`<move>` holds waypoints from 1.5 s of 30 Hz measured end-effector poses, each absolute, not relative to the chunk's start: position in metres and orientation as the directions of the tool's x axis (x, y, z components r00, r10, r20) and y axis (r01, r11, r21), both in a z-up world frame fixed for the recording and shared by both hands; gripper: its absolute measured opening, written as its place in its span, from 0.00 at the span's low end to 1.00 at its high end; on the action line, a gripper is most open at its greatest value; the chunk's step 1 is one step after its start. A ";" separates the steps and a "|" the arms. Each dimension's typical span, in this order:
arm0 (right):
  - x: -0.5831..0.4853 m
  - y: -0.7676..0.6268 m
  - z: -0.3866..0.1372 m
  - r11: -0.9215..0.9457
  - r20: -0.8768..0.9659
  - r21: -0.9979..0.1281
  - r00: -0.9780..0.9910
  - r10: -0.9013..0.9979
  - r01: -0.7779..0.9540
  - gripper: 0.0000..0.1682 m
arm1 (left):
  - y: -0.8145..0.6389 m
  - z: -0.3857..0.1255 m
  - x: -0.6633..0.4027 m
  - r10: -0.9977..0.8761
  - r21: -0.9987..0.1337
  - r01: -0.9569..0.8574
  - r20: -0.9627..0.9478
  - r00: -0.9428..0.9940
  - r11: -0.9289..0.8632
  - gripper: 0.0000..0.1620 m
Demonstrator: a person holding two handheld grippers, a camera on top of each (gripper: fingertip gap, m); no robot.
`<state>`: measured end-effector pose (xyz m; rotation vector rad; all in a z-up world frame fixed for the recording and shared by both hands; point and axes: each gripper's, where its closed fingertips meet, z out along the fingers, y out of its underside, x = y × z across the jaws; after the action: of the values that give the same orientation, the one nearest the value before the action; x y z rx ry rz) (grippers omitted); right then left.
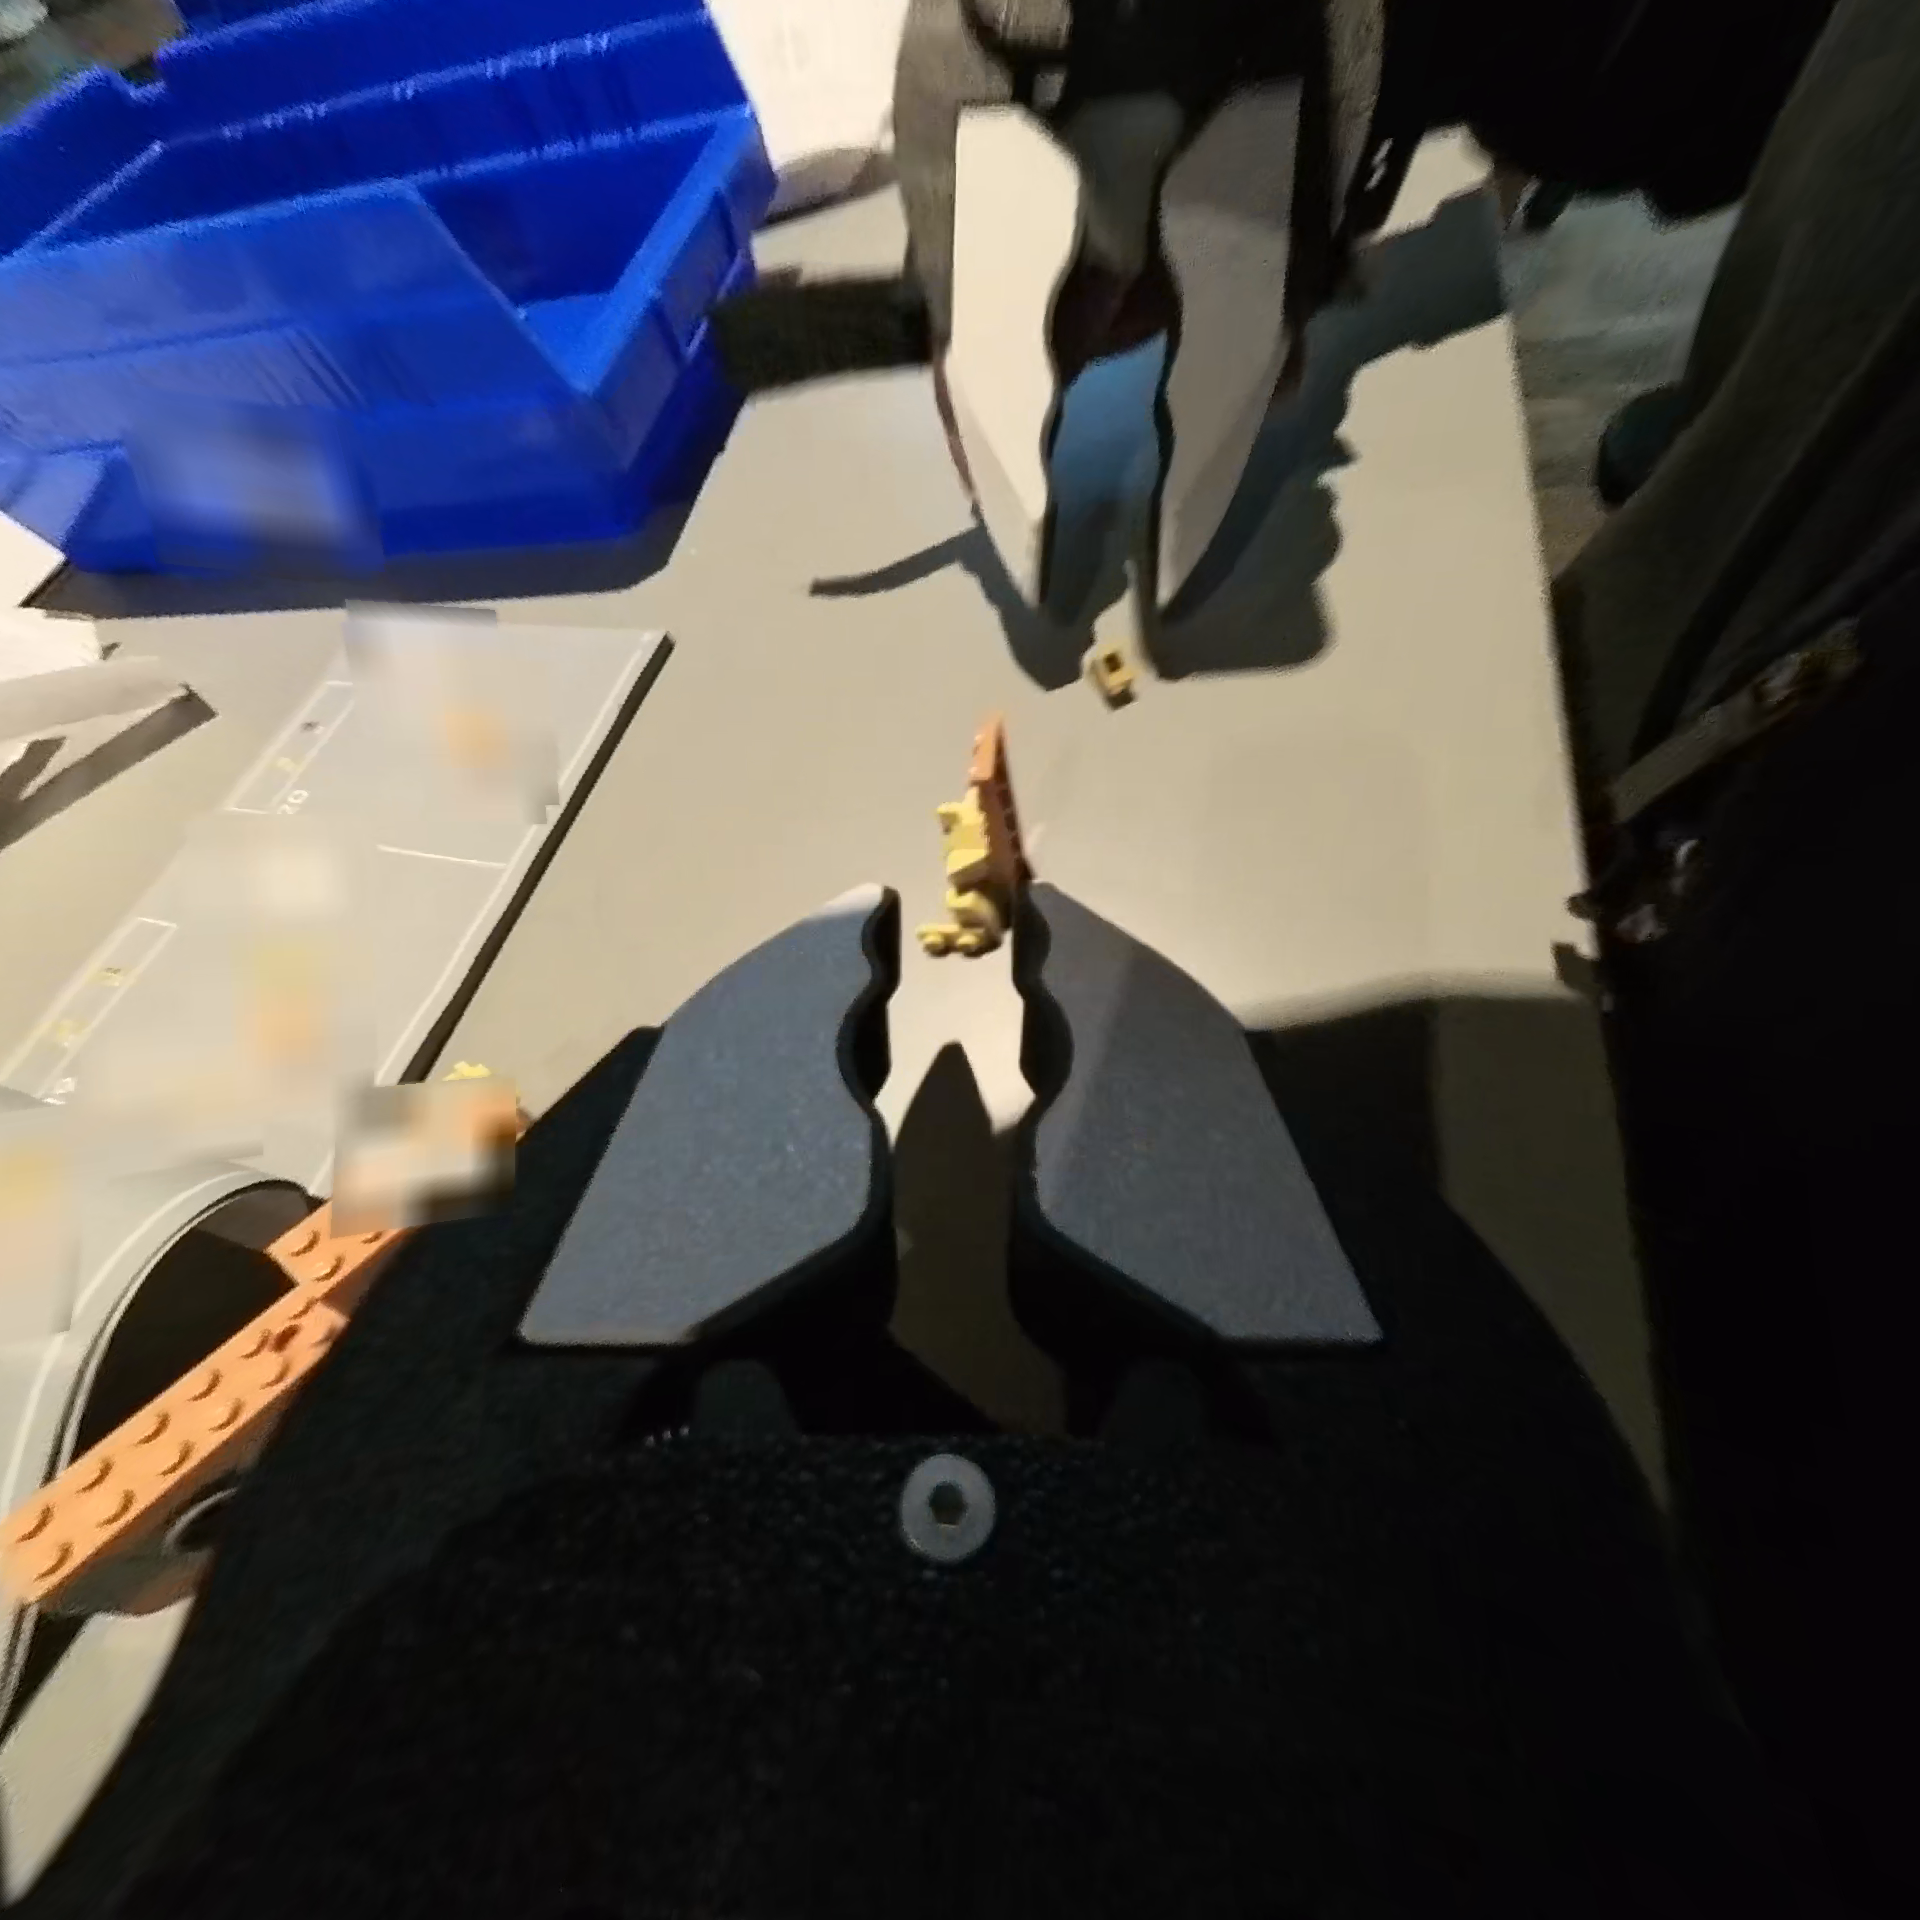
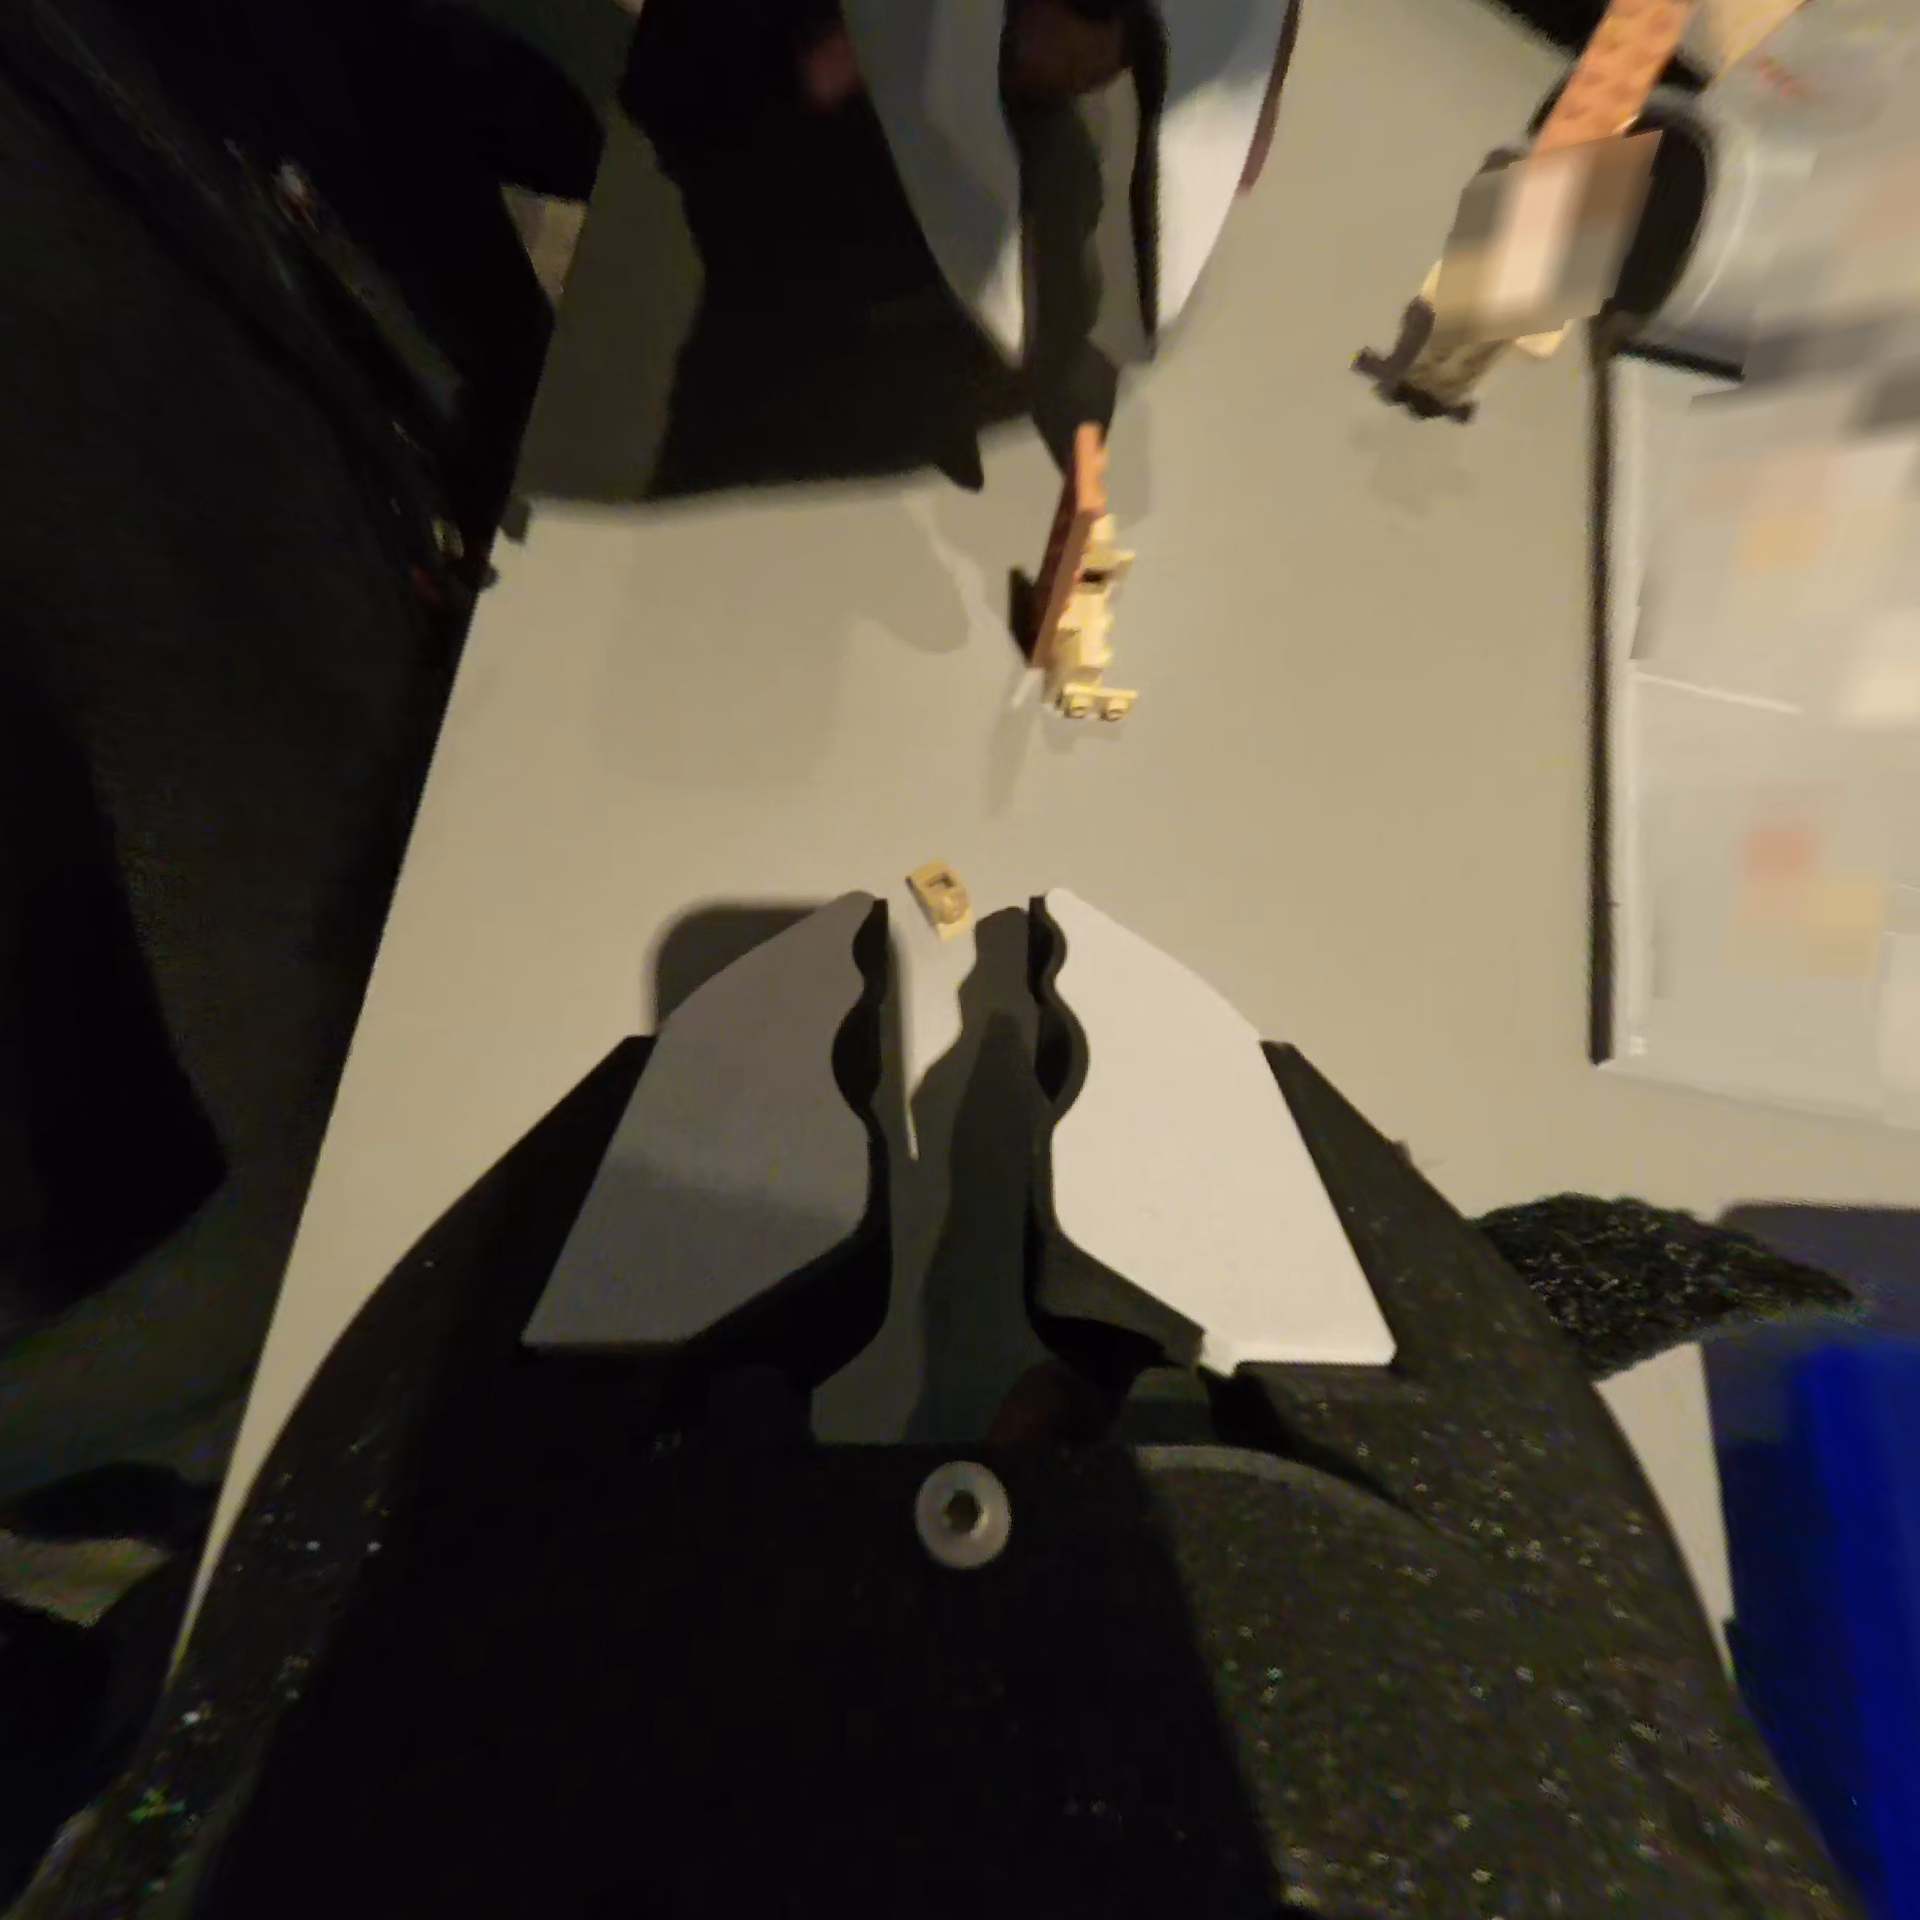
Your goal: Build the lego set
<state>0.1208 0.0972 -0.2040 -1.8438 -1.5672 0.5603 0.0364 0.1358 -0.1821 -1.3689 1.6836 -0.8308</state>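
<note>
Bins (image 1: pixel 416 312), blue, contents unseen; both tools gape, right tool (image 2: pixel 961 914) over tan brick (image 2: pixel 940 902).

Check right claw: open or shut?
Open. In its own view, the right claw shows table between its fingertips, with the small tan piece lying loose there, ungripped.

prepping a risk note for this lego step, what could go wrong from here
1. The tiny tan piece lies loose just beyond the open right gripper; closing off-centre could flick it away.
2. The brown-and-tan assembly stands on edge by the left gripper, seemingly ungripped, so a nudge may topple it.
</note>
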 end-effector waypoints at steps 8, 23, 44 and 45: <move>0.112 0.091 -0.220 -0.012 0.042 -0.651 0.052 0.998 0.759 0.05 | 0.102 -0.157 0.041 -0.982 -0.900 -0.392 -0.175 -0.072 0.190 0.10; 0.088 0.081 -0.185 0.040 0.110 -0.659 0.044 0.993 0.751 0.05 | 0.077 -0.176 0.085 -0.993 -0.876 -0.469 0.099 0.058 -0.114 0.10; 0.074 0.084 -0.146 0.142 0.315 -0.863 0.296 0.902 0.485 0.15 | 0.082 -0.143 0.083 -0.783 -0.774 -0.166 0.621 -0.012 -0.611 0.05; 0.073 0.087 -0.142 0.154 0.330 -0.875 0.335 0.883 0.458 0.15 | 0.085 -0.140 0.082 -0.732 -0.730 -0.125 0.680 -0.031 -0.672 0.04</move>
<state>0.0728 0.0873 -0.1423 -1.4765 -1.2907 0.4746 0.0817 0.0852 -0.1396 -1.7928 0.8979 -1.7507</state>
